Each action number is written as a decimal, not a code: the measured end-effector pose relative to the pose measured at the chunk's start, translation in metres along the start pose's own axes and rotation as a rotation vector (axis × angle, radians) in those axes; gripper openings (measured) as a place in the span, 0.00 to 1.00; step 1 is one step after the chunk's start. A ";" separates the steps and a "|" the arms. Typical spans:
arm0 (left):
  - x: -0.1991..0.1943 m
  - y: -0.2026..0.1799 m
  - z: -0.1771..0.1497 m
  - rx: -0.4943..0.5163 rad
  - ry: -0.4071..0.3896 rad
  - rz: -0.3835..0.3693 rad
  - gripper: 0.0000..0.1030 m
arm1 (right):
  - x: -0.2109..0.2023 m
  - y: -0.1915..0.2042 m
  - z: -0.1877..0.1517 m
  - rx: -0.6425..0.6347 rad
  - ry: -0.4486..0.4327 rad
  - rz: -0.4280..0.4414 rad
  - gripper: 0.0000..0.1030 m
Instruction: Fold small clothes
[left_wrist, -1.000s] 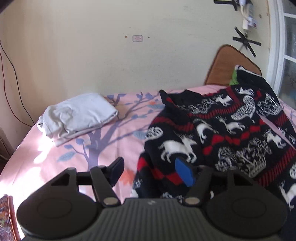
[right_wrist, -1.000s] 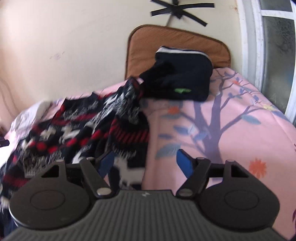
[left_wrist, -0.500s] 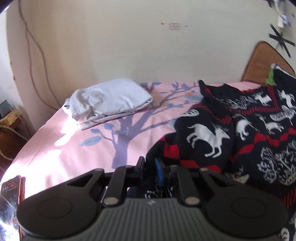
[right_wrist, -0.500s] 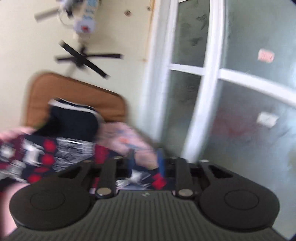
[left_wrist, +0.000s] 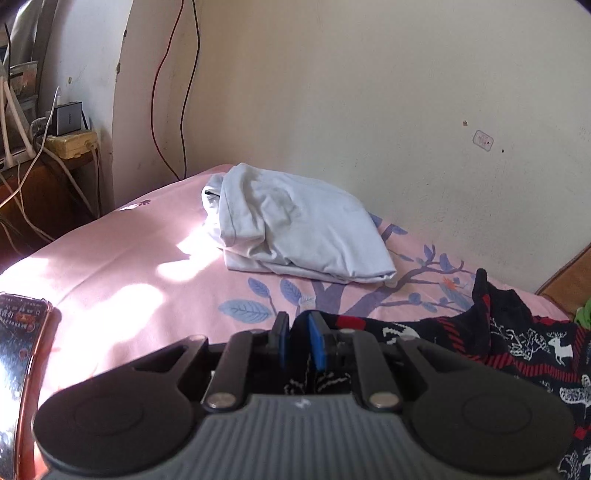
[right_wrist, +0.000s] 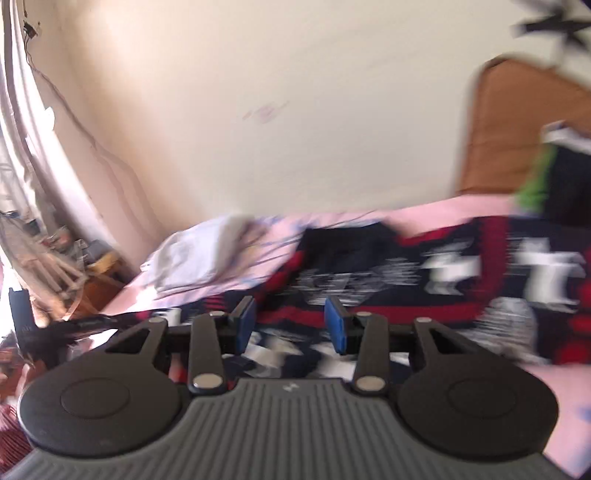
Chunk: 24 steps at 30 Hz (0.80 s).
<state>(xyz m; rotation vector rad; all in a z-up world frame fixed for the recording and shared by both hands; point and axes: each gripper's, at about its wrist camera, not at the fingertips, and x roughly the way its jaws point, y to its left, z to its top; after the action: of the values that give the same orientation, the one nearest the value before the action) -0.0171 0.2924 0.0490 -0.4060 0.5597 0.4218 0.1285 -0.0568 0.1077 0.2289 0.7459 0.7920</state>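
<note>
Your left gripper (left_wrist: 298, 339) has its fingers (left_wrist: 317, 345) pinched nearly together on an edge of the sweater (left_wrist: 517, 343); dark knit with white pattern shows in the narrow gap between the blue pads. The sweater, black with red bands and white deer, spreads away to the right of that gripper across the pink bed (left_wrist: 140, 266), with one point of cloth standing up near the wall. Beyond the left gripper, a folded white garment (left_wrist: 295, 229) lies on the bed close to the wall, well apart from the sweater. A phone (left_wrist: 18, 354) with a reddish rim sits at the left edge of that view, on the bed. Red and black cables (left_wrist: 173, 92) hang down the wall above the bed's far corner.

Your right gripper (right_wrist: 290, 328) has its fingers (right_wrist: 336, 330) spread apart, holding nothing. This view is blurred. The sweater (right_wrist: 424, 273) lies beneath and beyond the pads, reaching to the right edge. The white garment (right_wrist: 199, 258) shows farther left by the wall. A brown headboard (right_wrist: 517, 133) rises at the right, with a dark item (right_wrist: 569, 181) edged in green in front of it.
</note>
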 end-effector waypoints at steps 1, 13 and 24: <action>0.000 0.001 0.001 -0.007 0.000 -0.008 0.12 | 0.027 0.009 0.008 0.009 0.042 0.003 0.43; 0.024 0.014 0.045 -0.043 -0.096 0.047 0.02 | 0.218 0.026 0.072 0.250 0.116 0.014 0.08; -0.051 0.059 0.020 -0.011 -0.097 -0.064 0.06 | 0.180 0.040 0.052 0.150 0.178 0.103 0.39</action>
<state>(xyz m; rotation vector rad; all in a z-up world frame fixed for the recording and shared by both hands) -0.0761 0.3372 0.0790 -0.4110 0.4492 0.3817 0.2254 0.1036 0.0699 0.3374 0.9693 0.8628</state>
